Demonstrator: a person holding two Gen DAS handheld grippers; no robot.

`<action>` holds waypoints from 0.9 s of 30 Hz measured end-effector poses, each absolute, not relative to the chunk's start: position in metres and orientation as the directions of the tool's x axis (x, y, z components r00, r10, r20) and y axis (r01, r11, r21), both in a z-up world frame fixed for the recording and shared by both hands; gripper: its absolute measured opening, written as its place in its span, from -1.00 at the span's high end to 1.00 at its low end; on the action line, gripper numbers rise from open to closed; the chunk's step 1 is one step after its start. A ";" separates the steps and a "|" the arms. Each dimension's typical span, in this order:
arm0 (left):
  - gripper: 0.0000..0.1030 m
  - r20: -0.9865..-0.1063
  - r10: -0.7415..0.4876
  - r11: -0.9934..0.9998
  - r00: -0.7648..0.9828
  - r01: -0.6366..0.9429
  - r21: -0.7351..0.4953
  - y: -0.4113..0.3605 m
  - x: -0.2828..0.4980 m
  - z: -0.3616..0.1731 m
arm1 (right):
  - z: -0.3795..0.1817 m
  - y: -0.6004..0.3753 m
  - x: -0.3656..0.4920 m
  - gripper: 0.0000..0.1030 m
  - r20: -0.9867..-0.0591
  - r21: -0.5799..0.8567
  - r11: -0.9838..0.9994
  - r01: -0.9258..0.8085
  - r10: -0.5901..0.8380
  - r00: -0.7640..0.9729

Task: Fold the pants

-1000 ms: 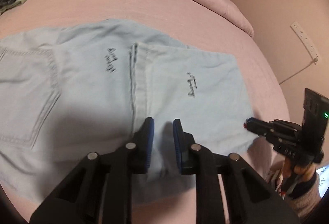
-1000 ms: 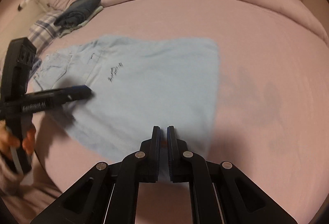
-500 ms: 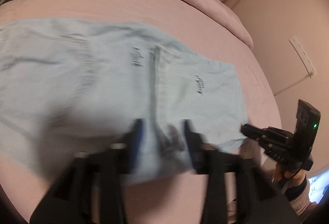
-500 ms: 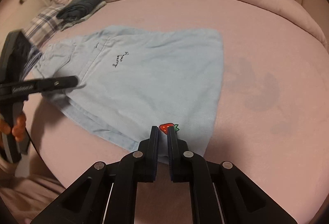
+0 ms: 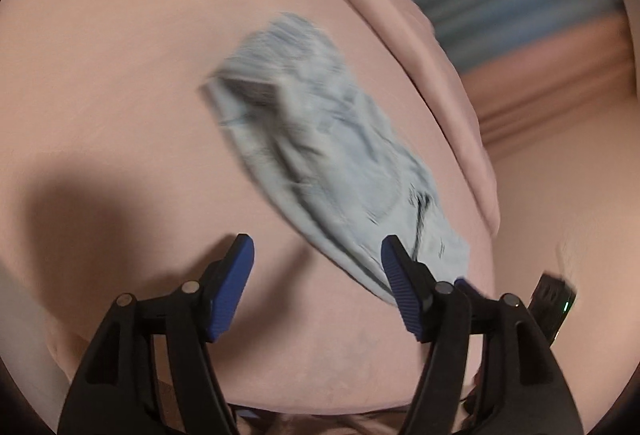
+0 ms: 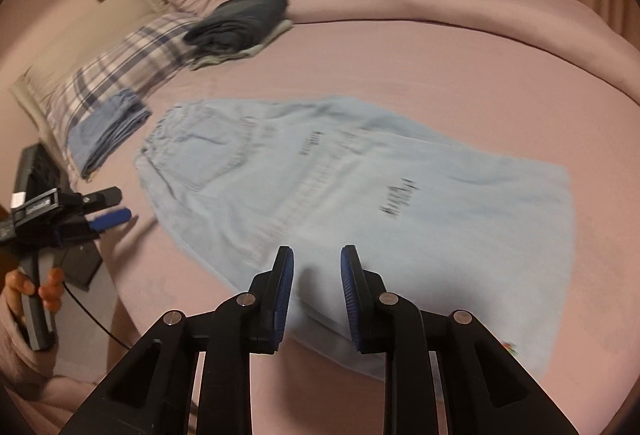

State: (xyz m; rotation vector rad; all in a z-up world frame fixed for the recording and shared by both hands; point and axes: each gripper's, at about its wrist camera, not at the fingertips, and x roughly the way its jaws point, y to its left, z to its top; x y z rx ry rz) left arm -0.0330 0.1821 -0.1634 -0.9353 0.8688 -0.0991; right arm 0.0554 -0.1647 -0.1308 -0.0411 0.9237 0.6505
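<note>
Pink bedding covers the bed (image 6: 420,59) on which the work is laid out, with a rolled pink duvet along the far edge and curtains behind. Pale blue denim pants (image 6: 360,195) are spread flat on the sheet, already doubled leg over leg, with the waistband and a back pocket toward the far left and the hems toward the near right. Small dark lettering is printed on the cloth, and a tiny red tag is seen at the near hem corner. In the left wrist view the pants (image 5: 328,155) are blurred by camera motion.

The denim is judged soft and limp, light to moderate in weight, not slippery and not fragile. Sagging is to be expected unless two points are held. A hold is best taken at the two hem corners or along the near edge, through all layers.

The right tool (image 6: 316,291) is held partly open above the near edge, with nothing gripped. The left tool (image 5: 316,287) is spread wide and empty, off the left side of the bed.

A folded dark garment (image 6: 240,21), a plaid pillow (image 6: 120,71) and folded blue cloth (image 6: 104,135) lie well apart from the pants.
</note>
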 end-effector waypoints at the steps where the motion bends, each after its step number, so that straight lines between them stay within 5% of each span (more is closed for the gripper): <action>1: -0.28 -0.599 -0.436 0.589 0.672 -0.290 -0.754 0.187 -0.033 -0.167 | -0.130 -0.161 0.053 0.53 -0.751 0.236 0.804 -0.545 0.507 0.423; 17: -0.37 -0.504 -0.385 0.375 0.773 -0.368 -0.851 0.218 0.023 -0.164 | -0.125 -0.155 0.065 0.53 -0.757 0.246 0.820 -0.517 0.496 0.426; 20: 0.22 -0.531 -0.375 0.400 0.760 -0.384 -0.832 0.219 0.024 -0.162 | -0.127 -0.154 0.081 0.53 -0.762 0.251 0.842 -0.478 0.476 0.439; 27: 0.52 -0.549 -0.343 0.536 0.762 -0.321 -0.781 0.212 0.021 -0.141 | -0.137 -0.126 0.124 0.53 -0.784 0.203 0.854 -0.478 0.434 0.443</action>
